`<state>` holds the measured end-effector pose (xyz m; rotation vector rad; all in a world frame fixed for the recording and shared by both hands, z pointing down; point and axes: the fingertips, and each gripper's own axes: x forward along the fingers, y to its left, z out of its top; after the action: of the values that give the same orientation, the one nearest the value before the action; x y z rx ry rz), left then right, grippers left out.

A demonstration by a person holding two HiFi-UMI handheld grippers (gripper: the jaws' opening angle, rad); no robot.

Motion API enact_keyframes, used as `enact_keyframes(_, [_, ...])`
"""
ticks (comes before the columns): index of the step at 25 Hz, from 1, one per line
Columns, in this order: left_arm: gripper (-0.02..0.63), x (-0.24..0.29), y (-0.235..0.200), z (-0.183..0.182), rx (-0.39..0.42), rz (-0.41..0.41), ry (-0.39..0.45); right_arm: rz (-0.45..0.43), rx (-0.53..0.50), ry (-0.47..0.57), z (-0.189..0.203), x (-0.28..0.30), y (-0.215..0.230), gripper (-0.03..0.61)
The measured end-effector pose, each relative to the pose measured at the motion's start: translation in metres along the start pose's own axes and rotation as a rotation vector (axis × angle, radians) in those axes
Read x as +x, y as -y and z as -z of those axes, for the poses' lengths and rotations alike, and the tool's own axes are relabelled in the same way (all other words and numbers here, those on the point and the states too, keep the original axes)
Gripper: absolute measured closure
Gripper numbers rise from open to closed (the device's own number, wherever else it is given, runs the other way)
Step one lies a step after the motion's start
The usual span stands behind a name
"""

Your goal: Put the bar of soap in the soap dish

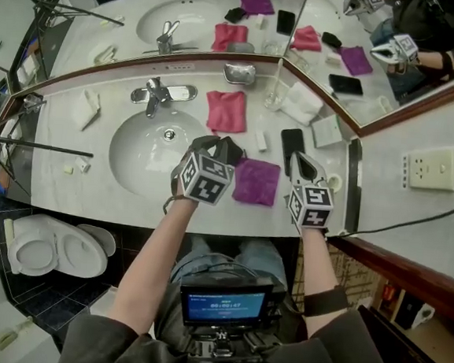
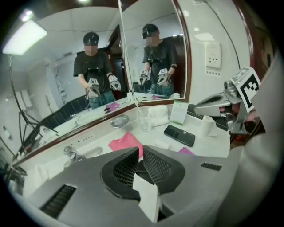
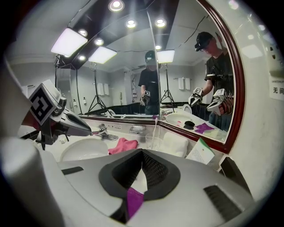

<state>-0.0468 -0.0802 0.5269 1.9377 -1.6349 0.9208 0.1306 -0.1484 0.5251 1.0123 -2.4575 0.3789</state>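
both tools are closed and empty. the left gripper (image 1: 216, 147) has its jaws pressed together with only pale counter showing through the slit beneath them. the right gripper (image 1: 301, 164) is closed the same way, with the purple cloth (image 1: 256, 181) showing under its jaws.

the bar of soap (image 1: 260, 140) looks to be the small white block lying flat on the marble counter (image 1: 96, 138), between the pink cloth (image 1: 227, 110) and the black phone (image 1: 292, 140), though it is too small to be sure. the soap dish (image 1: 239, 73) is the shallow metal one at the back edge against the mirror. it is well apart from the soap, and a drinking glass (image 1: 274, 99) stands near it on the right.

the step in hand, as i judge it, is the reach for the soap, and neither gripper is over it yet. to do it well:
- open the jaws of whichever gripper goes in before it comes down, not at the last instant
- line them up across the bar's narrow sides, so the pads meet flat faces
- come in steeply, so the lower jaw does not push the bar along the smooth marble or snag the edge of the pink cloth
- close gently, because soap is likely slick and may squirt out under a hard pinch
- lift clear of the phone, carry it back low, and keep away from the glass on the way to the dish
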Motion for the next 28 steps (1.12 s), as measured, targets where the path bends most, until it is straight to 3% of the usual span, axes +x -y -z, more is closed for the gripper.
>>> enact_keyframes(3, [0.486, 0.026, 0.025, 0.003, -0.146, 0.083, -0.041, -0.002, -0.013, -0.008, 0.004, 0.002, 0.004, 0.561])
enact_keyframes(6, [0.426, 0.051, 0.041, 0.005, -0.299, 0.114, -0.083, 0.005, -0.02, -0.029, 0.012, 0.005, 0.01, 0.561])
enact_keyframes(13, [0.397, 0.11, 0.068, 0.007, -0.537, 0.127, -0.165, 0.003, 0.004, -0.052, 0.029, 0.011, 0.03, 0.562])
enact_keyframes(19, [0.379, 0.149, 0.073, 0.018, -0.582, 0.083, -0.245, 0.004, 0.004, -0.06, 0.037, 0.006, 0.046, 0.561])
enact_keyframes(23, [0.379, 0.165, 0.065, 0.027, -0.555, 0.014, -0.276, 0.009, 0.006, -0.059, 0.038, 0.003, 0.056, 0.562])
enact_keyframes(28, [0.38, 0.18, 0.071, 0.039, -0.567, 0.012, -0.336, 0.013, 0.011, -0.059, 0.038, 0.002, 0.064, 0.562])
